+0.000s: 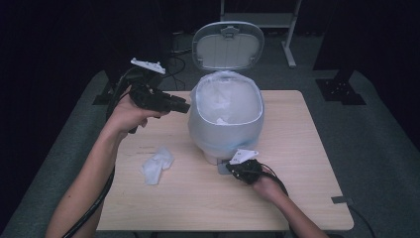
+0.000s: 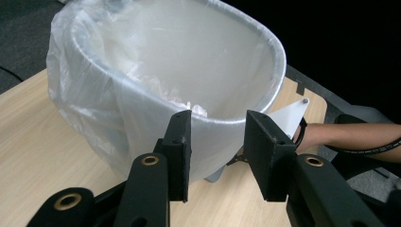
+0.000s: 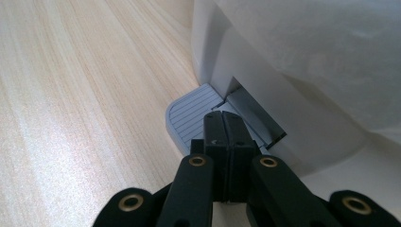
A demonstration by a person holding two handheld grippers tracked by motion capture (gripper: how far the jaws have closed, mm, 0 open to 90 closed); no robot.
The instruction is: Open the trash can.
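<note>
I have the right hand-held gripper (image 3: 222, 124) low at the foot of the pedal bin (image 1: 226, 119), its jaws closed tight against each other with nothing between them, the tips resting on the ribbed grey pedal (image 3: 191, 113). The bin stands near the middle of the worktop (image 1: 297, 148), its lid (image 1: 228, 45) up and its inside lined with a thin white bag (image 2: 90, 94) whose edge folds over the rim. A bit of crumpled white paper lies down in the bag.

My left hand-held gripper (image 1: 179, 105) hangs in the air just beside the bin's left rim, pointing at it. Its jaws stand apart and hold nothing; in the left gripper view the bin's rim shows through the gap.

A crumpled tissue (image 1: 157, 164) lies on the worktop, left of the bin and well apart from both grippers.
</note>
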